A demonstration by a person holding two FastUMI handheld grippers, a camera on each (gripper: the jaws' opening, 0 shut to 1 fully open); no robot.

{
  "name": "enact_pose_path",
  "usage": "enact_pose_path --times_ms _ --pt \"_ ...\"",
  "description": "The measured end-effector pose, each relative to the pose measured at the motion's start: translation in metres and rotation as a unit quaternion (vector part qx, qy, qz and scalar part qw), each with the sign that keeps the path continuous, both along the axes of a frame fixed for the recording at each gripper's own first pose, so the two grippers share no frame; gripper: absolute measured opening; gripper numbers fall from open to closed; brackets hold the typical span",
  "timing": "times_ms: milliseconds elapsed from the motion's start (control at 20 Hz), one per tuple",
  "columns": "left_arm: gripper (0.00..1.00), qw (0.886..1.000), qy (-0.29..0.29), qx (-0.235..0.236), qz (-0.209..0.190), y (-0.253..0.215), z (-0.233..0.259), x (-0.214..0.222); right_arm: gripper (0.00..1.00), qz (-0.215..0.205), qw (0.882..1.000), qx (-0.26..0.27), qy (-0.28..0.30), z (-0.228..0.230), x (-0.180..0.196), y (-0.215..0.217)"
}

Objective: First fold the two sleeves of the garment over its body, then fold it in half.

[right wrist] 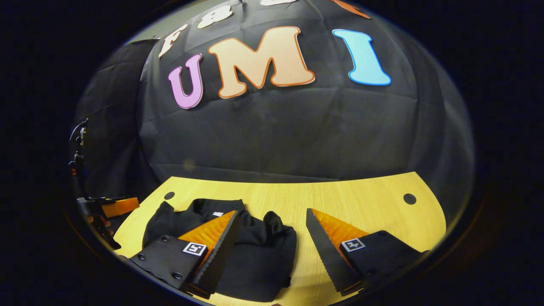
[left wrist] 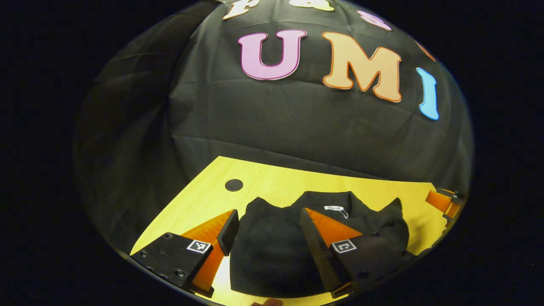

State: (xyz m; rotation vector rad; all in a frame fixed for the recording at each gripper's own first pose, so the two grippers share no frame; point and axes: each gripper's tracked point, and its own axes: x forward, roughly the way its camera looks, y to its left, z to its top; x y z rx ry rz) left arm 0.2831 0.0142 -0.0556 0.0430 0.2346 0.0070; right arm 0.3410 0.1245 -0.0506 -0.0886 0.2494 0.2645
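Hovering spread above the garment's (left wrist: 272, 246) left part, the left gripper (left wrist: 267, 231) holds nothing. The black garment lies bunched near the tabletop's (right wrist: 361, 199) front edge, collar toward the wall. Over its right side, the right gripper (right wrist: 272, 246) gapes too, likely lining up a sleeve fold.

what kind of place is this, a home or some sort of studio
Probably a recording booth rather than a home: a black cloth wall backs a bare wooden table, where a black garment lies between two open handheld grippers, left gripper and right gripper.
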Motion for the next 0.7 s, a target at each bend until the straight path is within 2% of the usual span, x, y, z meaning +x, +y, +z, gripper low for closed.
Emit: enact_pose_path --times_ms 250,300,350,450,700 --pt "0.87 0.999 -0.040 0.013 -0.035 -0.005 0.023 -0.084 0.99 -0.003 0.999 0.012 -0.038 0.008 -0.092 -0.002" --pt "0.87 0.998 -0.047 0.016 -0.037 -0.004 0.023 -0.100 0.95 -0.002 0.999 0.011 -0.049 0.007 -0.109 0.000" --pt "0.87 0.997 -0.057 0.017 -0.041 -0.003 0.025 -0.117 0.98 -0.003 0.998 0.013 -0.057 0.007 -0.128 0.000" --pt "0.86 0.996 -0.080 0.012 -0.048 0.000 0.028 -0.143 0.98 0.001 0.998 0.026 -0.064 0.003 -0.162 0.007" --pt "0.86 0.995 -0.067 0.006 -0.075 -0.001 0.010 -0.206 0.98 0.004 0.996 0.046 -0.081 -0.012 -0.235 0.018"
